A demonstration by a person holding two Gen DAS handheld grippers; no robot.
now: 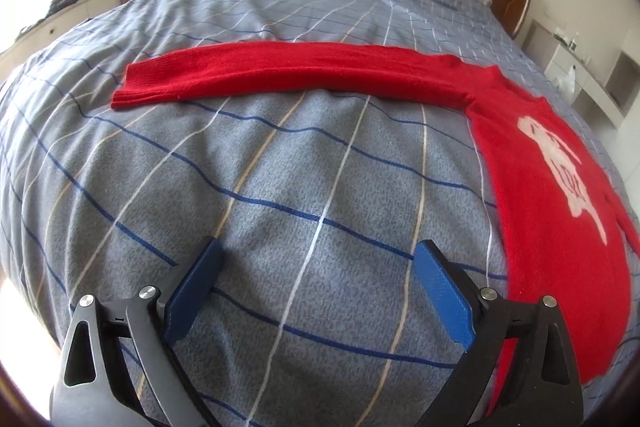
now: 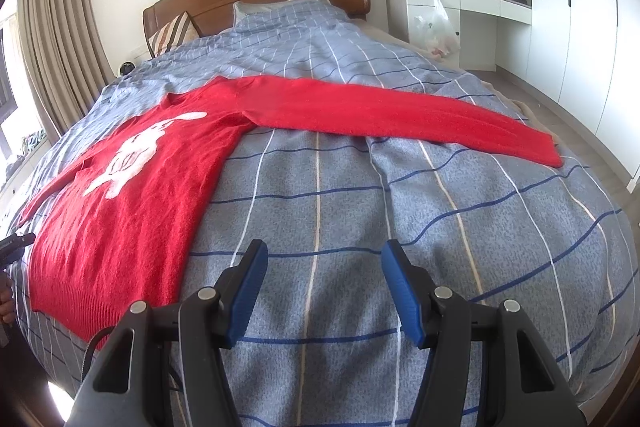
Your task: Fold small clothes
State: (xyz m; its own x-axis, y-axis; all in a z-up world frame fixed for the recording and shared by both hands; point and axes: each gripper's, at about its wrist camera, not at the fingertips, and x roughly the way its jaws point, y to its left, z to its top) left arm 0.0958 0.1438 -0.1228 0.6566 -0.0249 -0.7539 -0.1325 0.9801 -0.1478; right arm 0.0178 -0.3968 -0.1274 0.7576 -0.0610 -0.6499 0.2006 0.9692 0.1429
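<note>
Both tongs point(image 1: 316, 251) point(image 2: 324, 253) gape empty over the bedspread point(image 1: 280, 187) — only the right view shows the red sweater's point(image 2: 132, 195) whole front.

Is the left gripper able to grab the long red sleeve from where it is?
Probably yes: the left gripper is open over bare blanket, and nothing lies between it and the sleeve.

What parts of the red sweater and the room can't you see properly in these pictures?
- Red sweater: in the left wrist view, its bottom hem is hidden behind the left gripper.
- White picture on its front: too stretched in both views to tell what it shows.
- Plastic bag by the desk: its contents are too small, right wrist view.
</note>
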